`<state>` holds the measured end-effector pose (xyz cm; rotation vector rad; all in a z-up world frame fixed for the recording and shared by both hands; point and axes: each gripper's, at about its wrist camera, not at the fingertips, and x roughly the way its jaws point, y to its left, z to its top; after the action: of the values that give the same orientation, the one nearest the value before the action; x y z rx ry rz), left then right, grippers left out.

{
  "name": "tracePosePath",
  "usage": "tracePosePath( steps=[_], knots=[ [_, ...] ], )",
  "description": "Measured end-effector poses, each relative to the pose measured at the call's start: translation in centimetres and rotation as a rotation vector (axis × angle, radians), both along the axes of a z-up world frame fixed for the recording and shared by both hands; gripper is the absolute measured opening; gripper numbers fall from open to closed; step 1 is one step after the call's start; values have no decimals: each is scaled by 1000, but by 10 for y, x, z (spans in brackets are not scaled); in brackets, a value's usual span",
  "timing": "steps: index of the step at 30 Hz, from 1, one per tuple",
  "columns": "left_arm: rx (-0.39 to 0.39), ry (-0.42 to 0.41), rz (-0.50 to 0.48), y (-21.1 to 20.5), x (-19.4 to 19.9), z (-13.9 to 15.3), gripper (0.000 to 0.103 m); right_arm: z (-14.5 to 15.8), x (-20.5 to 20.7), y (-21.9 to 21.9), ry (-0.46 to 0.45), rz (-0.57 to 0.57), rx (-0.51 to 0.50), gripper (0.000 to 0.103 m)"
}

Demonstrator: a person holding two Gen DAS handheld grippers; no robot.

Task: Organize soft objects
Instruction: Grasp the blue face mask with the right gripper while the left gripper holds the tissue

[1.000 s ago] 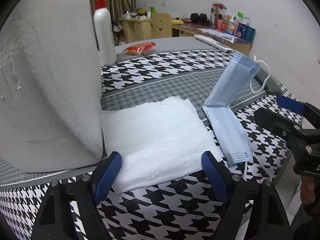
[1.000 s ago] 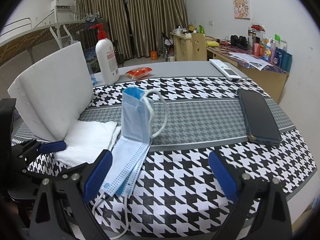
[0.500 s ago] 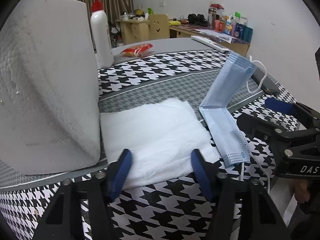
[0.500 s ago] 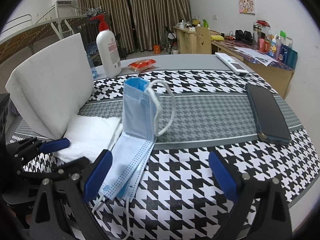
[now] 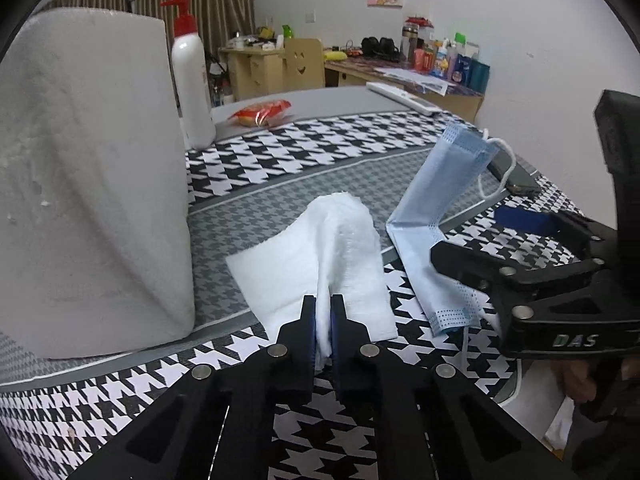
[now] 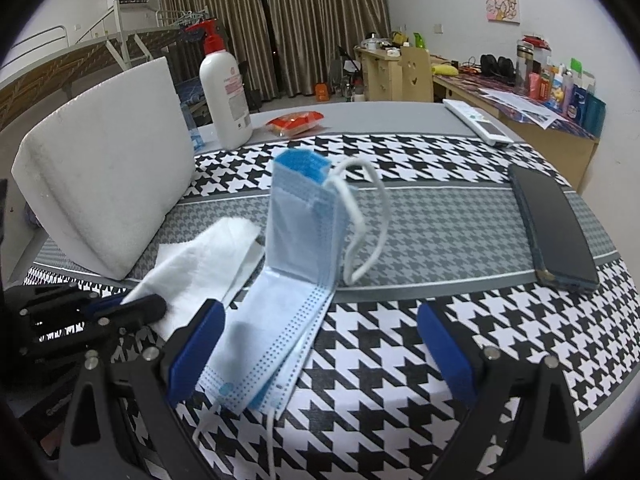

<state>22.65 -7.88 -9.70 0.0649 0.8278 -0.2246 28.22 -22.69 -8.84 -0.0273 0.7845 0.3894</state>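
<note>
My left gripper [image 5: 323, 312] is shut on the near edge of a white paper towel sheet [image 5: 328, 256], which is bunched up into a ridge between the fingers; the sheet also shows in the right wrist view [image 6: 200, 256]. A stack of blue face masks [image 6: 296, 264] lies folded just right of it, its far half standing up with white ear loops [image 6: 368, 216]. My right gripper [image 6: 320, 348] is open, its left finger beside the masks' near end; it also appears in the left wrist view [image 5: 516, 248].
A large paper towel roll [image 5: 88, 176] stands at the left on the houndstooth table [image 6: 480, 320]. A white pump bottle [image 6: 224, 96], a red snack packet [image 6: 296, 122], a remote [image 6: 480, 122] and a dark phone [image 6: 556, 228] lie farther back and right.
My left gripper has closed from wide open onto the paper towel sheet's near edge, pinching it up into a ridge. The right gripper stayed open by the masks.
</note>
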Motion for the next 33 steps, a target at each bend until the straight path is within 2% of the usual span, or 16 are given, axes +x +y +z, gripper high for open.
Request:
tracePosePath(
  steps=[10, 12, 16, 19, 21, 22, 25, 27, 33],
  knots=[
    [-12, -29, 7, 7, -6, 6, 7, -4, 8, 12, 22, 12, -27, 97],
    [-14, -29, 8, 7, -6, 7, 7, -7, 10, 15, 47, 20, -37, 85],
    [-17, -31, 13, 9, -7, 7, 7, -8, 9, 21, 41, 28, -77, 79],
    [-20, -25, 14, 10, -7, 6, 7, -8, 5, 27, 31, 44, -99, 70],
    [-23, -24, 14, 11, -9, 7, 7, -7, 4, 30, 24, 51, -112, 59],
    [-24, -25, 13, 11, -10, 7, 7, -7, 3, 30, 25, 54, -112, 56],
    [-26, -24, 13, 11, -11, 7, 7, -6, 3, 32, 31, 64, -104, 38],
    [-29, -26, 14, 12, -12, 8, 7, -6, -1, 33, 38, 108, -75, 14],
    [-34, -45, 10, 11, -16, 13, 7, 3, -8, 23, 30, 71, -46, 12]
  ],
)
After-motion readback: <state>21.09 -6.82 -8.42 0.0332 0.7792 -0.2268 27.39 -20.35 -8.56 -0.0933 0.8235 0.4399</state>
